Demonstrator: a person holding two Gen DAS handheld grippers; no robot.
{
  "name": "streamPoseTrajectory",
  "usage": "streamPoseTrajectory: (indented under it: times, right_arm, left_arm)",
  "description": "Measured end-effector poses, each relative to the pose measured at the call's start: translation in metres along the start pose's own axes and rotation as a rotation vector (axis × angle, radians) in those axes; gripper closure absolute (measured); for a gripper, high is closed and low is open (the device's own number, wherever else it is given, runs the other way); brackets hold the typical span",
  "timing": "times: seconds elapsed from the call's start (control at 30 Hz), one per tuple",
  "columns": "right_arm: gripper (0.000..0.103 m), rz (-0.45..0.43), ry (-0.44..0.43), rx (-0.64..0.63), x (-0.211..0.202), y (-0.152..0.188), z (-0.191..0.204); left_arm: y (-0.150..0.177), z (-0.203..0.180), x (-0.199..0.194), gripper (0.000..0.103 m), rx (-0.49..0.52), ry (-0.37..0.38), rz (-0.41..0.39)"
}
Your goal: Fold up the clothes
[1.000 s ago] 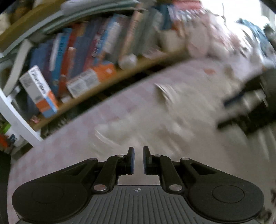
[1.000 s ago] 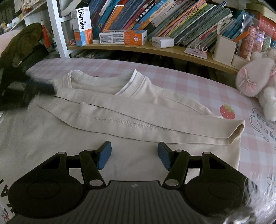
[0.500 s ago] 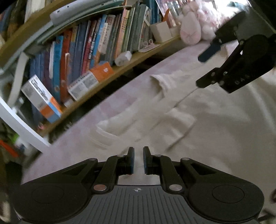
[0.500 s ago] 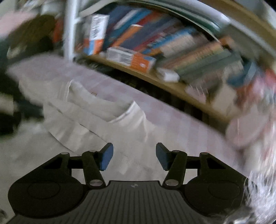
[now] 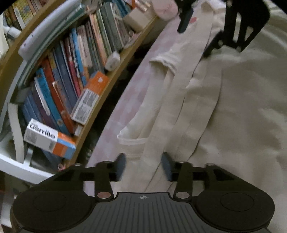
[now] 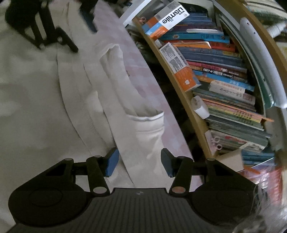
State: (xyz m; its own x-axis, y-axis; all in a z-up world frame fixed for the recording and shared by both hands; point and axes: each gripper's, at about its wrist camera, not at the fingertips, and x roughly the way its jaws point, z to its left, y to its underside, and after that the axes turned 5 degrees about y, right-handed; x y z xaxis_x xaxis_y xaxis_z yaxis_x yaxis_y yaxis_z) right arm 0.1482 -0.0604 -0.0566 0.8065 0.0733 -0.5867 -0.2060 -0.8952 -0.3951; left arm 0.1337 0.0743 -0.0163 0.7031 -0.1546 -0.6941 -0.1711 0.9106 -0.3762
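Note:
A cream long-sleeved shirt (image 5: 233,111) lies flat on a pink checked cloth (image 5: 125,100), its sleeves folded across the body and its collar (image 5: 132,138) toward the shelf. My left gripper (image 5: 143,165) is open and empty, its jaws on either side of the shoulder edge by the collar. My right gripper (image 6: 139,164) is open and empty over the other shoulder, close to the collar (image 6: 148,118). Each gripper shows at the top of the other's view: the right one (image 5: 200,34) and the left one (image 6: 71,30).
A wooden bookshelf (image 5: 100,100) packed with books runs along the bed's far edge, also in the right wrist view (image 6: 179,86). A white and orange usmile box (image 5: 48,139) and an orange box (image 6: 179,66) stand on it. A pink plush toy (image 5: 165,8) sits near the shelf's end.
Both grippers have swung round to face each other along the shirt's collar edge. The left gripper has opened from shut. The right gripper has opened wider.

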Motion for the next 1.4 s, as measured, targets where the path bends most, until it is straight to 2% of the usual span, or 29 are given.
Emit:
streamPoseTrajectory:
  times: [0.27, 0.33, 0.37, 0.4, 0.43, 0.47, 0.53, 0.6, 0.73, 0.77, 0.83, 0.93, 1.07, 1.13, 1.33, 1.37, 1.4]
  right_arm:
    - [0.054, -0.002, 0.035, -0.021, 0.003, -0.001, 0.003]
    - [0.054, -0.008, 0.068, -0.033, 0.009, -0.003, -0.003]
    - [0.056, -0.006, 0.129, -0.022, 0.016, -0.006, -0.010]
    - [0.062, 0.011, 0.197, 0.028, 0.024, -0.010, -0.022]
    - [0.063, 0.039, 0.238, 0.112, 0.032, -0.013, -0.038]
    - [0.063, 0.059, 0.245, 0.183, 0.034, -0.013, -0.051]
    - [0.063, 0.091, 0.238, 0.307, 0.036, -0.009, -0.074]
    - [0.061, 0.070, 0.213, 0.330, 0.025, -0.005, -0.074]
    - [0.054, -0.017, 0.057, 0.241, -0.008, 0.008, -0.039]
    - [0.053, -0.031, 0.026, 0.205, -0.015, 0.010, -0.028]
    - [0.052, -0.051, -0.023, 0.133, -0.026, 0.012, -0.007]
    - [0.052, -0.090, -0.084, 0.071, -0.038, 0.010, 0.018]
    - [0.052, -0.139, -0.118, 0.030, -0.046, -0.010, 0.039]
    - [0.052, -0.141, -0.127, 0.025, -0.045, -0.019, 0.044]
    - [0.056, -0.134, -0.124, 0.014, -0.045, -0.024, 0.052]
    - [0.055, -0.131, -0.127, 0.017, -0.045, -0.025, 0.051]
    - [0.055, -0.126, -0.129, 0.021, -0.045, -0.024, 0.050]
  left_arm:
    - [-0.008, -0.003, 0.004, 0.046, 0.035, 0.010, -0.020]
    - [-0.008, 0.000, 0.006, 0.046, 0.032, 0.014, -0.016]
    - [-0.007, 0.001, 0.008, 0.045, 0.029, 0.007, -0.009]
    - [-0.007, 0.003, 0.011, 0.044, 0.025, -0.003, 0.001]
    - [-0.006, 0.005, 0.014, 0.041, 0.019, -0.010, 0.009]
    - [-0.005, 0.009, 0.016, 0.038, 0.005, -0.013, 0.014]
    - [-0.003, 0.017, 0.021, 0.036, -0.032, -0.016, 0.021]
    - [0.001, 0.028, 0.025, 0.035, -0.080, -0.026, 0.031]
    - [0.009, 0.053, 0.023, 0.036, -0.200, -0.099, 0.058]
    - [0.010, 0.057, 0.016, 0.037, -0.223, -0.113, 0.038]
    - [0.010, 0.058, -0.005, 0.036, -0.235, -0.073, -0.051]
    - [-0.003, 0.026, -0.031, 0.036, -0.122, 0.017, -0.123]
    - [-0.018, -0.030, -0.027, 0.036, 0.069, 0.089, -0.144]
    - [-0.023, -0.045, -0.020, 0.037, 0.121, 0.052, -0.154]
    - [-0.036, -0.037, 0.004, 0.035, 0.182, -0.015, -0.114]
    - [-0.039, -0.028, 0.010, 0.035, 0.164, -0.051, -0.104]
    - [-0.042, -0.012, 0.017, 0.035, 0.101, -0.090, -0.094]
